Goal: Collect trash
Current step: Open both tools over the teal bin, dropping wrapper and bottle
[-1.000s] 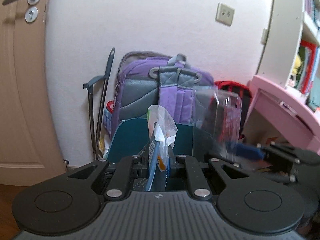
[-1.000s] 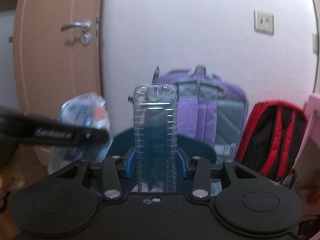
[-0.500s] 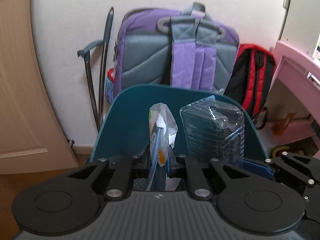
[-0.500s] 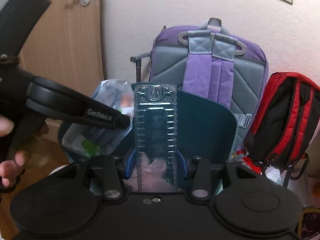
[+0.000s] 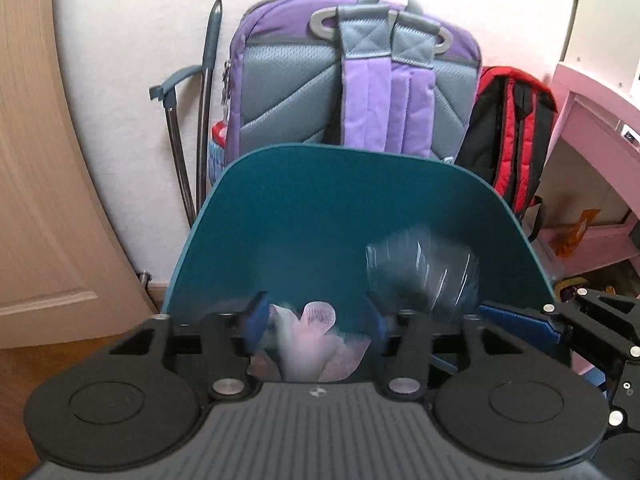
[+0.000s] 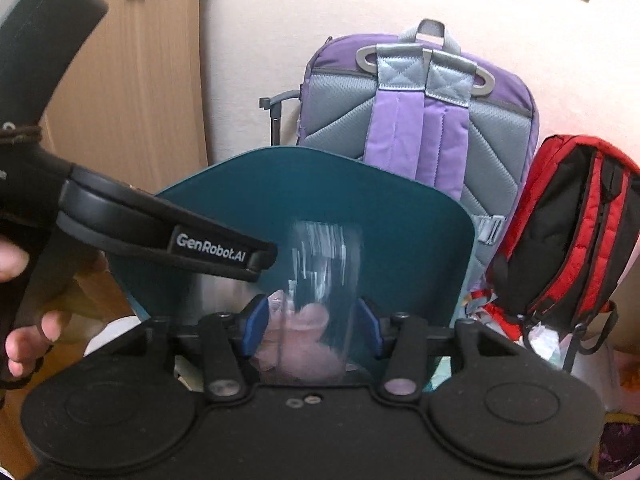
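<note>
Left gripper (image 5: 316,320): jaws have just been opening; the crumpled wrapper it pinched is gone from between them.
Right gripper (image 6: 312,320): jaws opening wider; clear plastic container (image 6: 324,280) blurred, loose between pads.
Teal bin (image 5: 320,200): now closer, filling both views.

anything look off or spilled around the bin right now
Nothing spilled. The only oddity is the clear plastic container, motion-blurred between the right gripper's jaws, which have just been opening, above the teal bin. It looks mid-drop. The backpacks behind stand upright against the wall.
</note>
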Demonstrator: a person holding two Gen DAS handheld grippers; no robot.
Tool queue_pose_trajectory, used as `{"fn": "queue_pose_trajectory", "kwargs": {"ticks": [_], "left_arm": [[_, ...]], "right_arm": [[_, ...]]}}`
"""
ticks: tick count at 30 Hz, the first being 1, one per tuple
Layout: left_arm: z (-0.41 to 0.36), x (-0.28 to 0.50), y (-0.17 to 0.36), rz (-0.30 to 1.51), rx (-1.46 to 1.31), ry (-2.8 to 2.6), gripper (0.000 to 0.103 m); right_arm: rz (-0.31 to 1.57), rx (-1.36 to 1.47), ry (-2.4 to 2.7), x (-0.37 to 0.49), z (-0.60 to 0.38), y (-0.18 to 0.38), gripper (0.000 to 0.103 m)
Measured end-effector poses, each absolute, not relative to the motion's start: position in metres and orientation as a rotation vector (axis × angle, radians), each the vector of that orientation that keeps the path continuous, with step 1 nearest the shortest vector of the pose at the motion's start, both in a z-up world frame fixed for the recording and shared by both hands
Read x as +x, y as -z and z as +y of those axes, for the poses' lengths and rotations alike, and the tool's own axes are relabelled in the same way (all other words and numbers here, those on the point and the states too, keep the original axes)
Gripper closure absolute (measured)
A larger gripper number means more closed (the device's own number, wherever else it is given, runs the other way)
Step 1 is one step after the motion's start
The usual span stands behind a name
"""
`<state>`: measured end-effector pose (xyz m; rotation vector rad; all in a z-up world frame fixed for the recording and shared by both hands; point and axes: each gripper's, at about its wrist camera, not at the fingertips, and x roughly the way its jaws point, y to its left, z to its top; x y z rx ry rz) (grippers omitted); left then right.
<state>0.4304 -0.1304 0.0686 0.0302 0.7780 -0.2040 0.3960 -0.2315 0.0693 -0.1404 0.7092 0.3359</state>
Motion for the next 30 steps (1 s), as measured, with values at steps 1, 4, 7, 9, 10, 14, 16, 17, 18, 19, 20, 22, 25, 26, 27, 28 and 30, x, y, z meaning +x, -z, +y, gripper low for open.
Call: {"fn": "queue_pose_trajectory", "kwargs": {"ticks": [1, 4, 7, 9, 10, 14, 16, 17, 18, 19, 20, 22, 25, 26, 27, 28, 30], "left_arm": [[-0.131, 0.428, -0.071, 0.767, 0.034, 0.199, 0.040], [-0.132, 0.420, -0.077, 0.752, 0.038, 0.214, 0.040], [-0.133, 0.410, -0.084, 0.742, 0.047, 0.212, 0.040], [-0.133, 0.403, -0.090, 0.737, 0.049, 0.210, 0.040], [-0.133, 0.399, -0.093, 0.735, 0.048, 0.211, 0.040], [-0.132, 0.380, -0.103, 0.720, 0.049, 0.214, 0.039], [-0.130, 0.369, -0.109, 0.712, 0.053, 0.214, 0.033], [-0.129, 0.363, -0.112, 0.705, 0.055, 0.214, 0.032], [-0.128, 0.358, -0.115, 0.700, 0.055, 0.214, 0.032], [-0.127, 0.352, -0.118, 0.694, 0.053, 0.217, 0.032], [-0.125, 0.345, -0.121, 0.690, 0.053, 0.219, 0.032], [-0.121, 0.333, -0.126, 0.682, 0.049, 0.217, 0.031], [-0.115, 0.312, -0.132, 0.670, 0.047, 0.217, 0.027], [-0.113, 0.306, -0.134, 0.665, 0.049, 0.216, 0.027], [-0.112, 0.301, -0.135, 0.662, 0.049, 0.216, 0.026], [-0.109, 0.294, -0.137, 0.659, 0.046, 0.216, 0.026], [-0.104, 0.284, -0.138, 0.655, 0.041, 0.218, 0.023]], "right_arm": [[0.706, -0.142, -0.333, 0.395, -0.232, -0.071, 0.054], [0.689, -0.121, -0.332, 0.389, -0.237, -0.077, 0.053], [0.684, -0.098, -0.336, 0.381, -0.241, -0.084, 0.052], [0.677, -0.094, -0.335, 0.375, -0.243, -0.088, 0.051], [0.674, -0.093, -0.335, 0.371, -0.244, -0.091, 0.051], [0.660, -0.091, -0.337, 0.356, -0.245, -0.102, 0.050], [0.653, -0.086, -0.343, 0.347, -0.245, -0.108, 0.050], [0.650, -0.084, -0.346, 0.342, -0.245, -0.111, 0.050], [0.646, -0.082, -0.349, 0.337, -0.245, -0.114, 0.050], [0.643, -0.082, -0.353, 0.332, -0.244, -0.117, 0.050], [0.640, -0.081, -0.356, 0.328, -0.244, -0.119, 0.050], [0.634, -0.077, -0.365, 0.317, -0.243, -0.124, 0.049], [0.627, -0.076, -0.383, 0.301, -0.240, -0.128, 0.049], [0.624, -0.078, -0.387, 0.297, -0.239, -0.130, 0.049], [0.622, -0.079, -0.393, 0.291, -0.238, -0.131, 0.049], [0.621, -0.077, -0.397, 0.287, -0.237, -0.132, 0.049], [0.621, -0.070, -0.408, 0.276, -0.236, -0.134, 0.049]]}}
